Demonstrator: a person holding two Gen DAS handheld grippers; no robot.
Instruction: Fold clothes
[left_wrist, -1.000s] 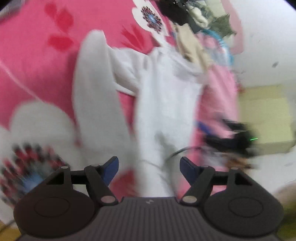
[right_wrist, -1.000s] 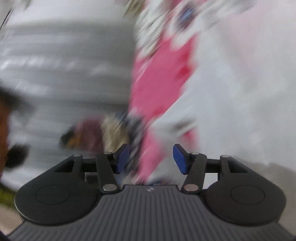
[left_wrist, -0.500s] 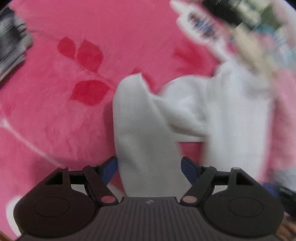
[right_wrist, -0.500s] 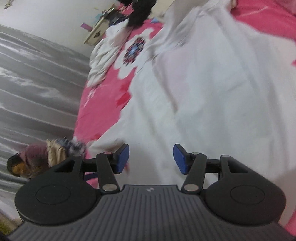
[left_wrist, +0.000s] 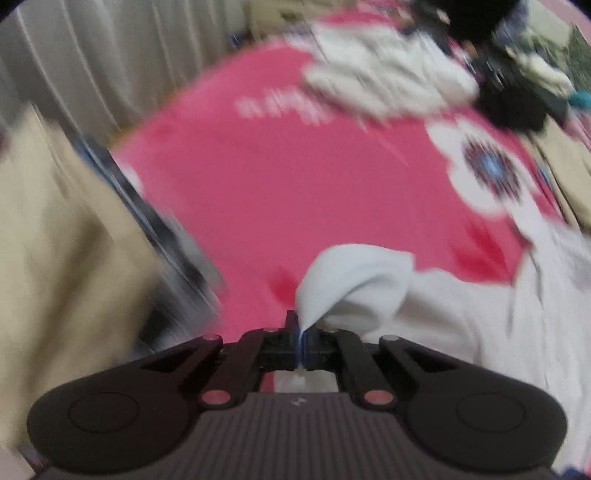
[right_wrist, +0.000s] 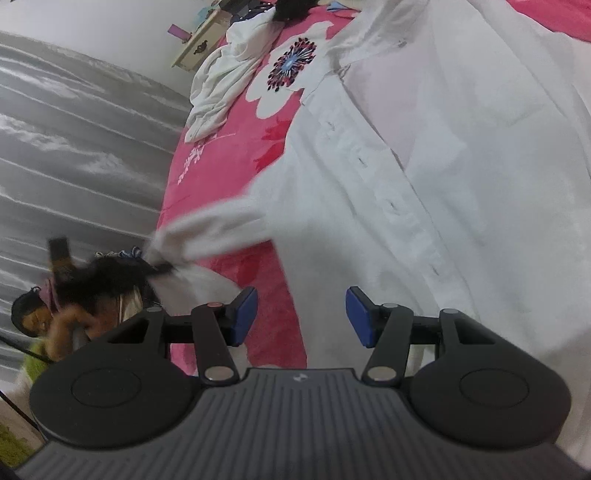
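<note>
A white button-up shirt (right_wrist: 424, 155) lies spread on a pink flowered blanket (right_wrist: 225, 155). In the left wrist view my left gripper (left_wrist: 301, 338) is shut on the cuff end of the shirt's white sleeve (left_wrist: 351, 277), which rises bunched from the jaws. The same sleeve (right_wrist: 218, 229) shows blurred in the right wrist view, with the left gripper (right_wrist: 162, 267) at its end. My right gripper (right_wrist: 301, 317) is open and empty, hovering over the shirt's lower hem beside the button placket (right_wrist: 391, 203).
A crumpled white garment (right_wrist: 221, 74) and dark clothes (left_wrist: 513, 96) lie at the far end of the blanket. Grey curtains (right_wrist: 74, 129) hang beyond the bed edge. A beige cloth (left_wrist: 55, 240) fills the left of the left wrist view.
My left gripper has shut on the sleeve cuff and swung with it toward the bed edge. My right gripper stays open over the shirt, view now steady.
</note>
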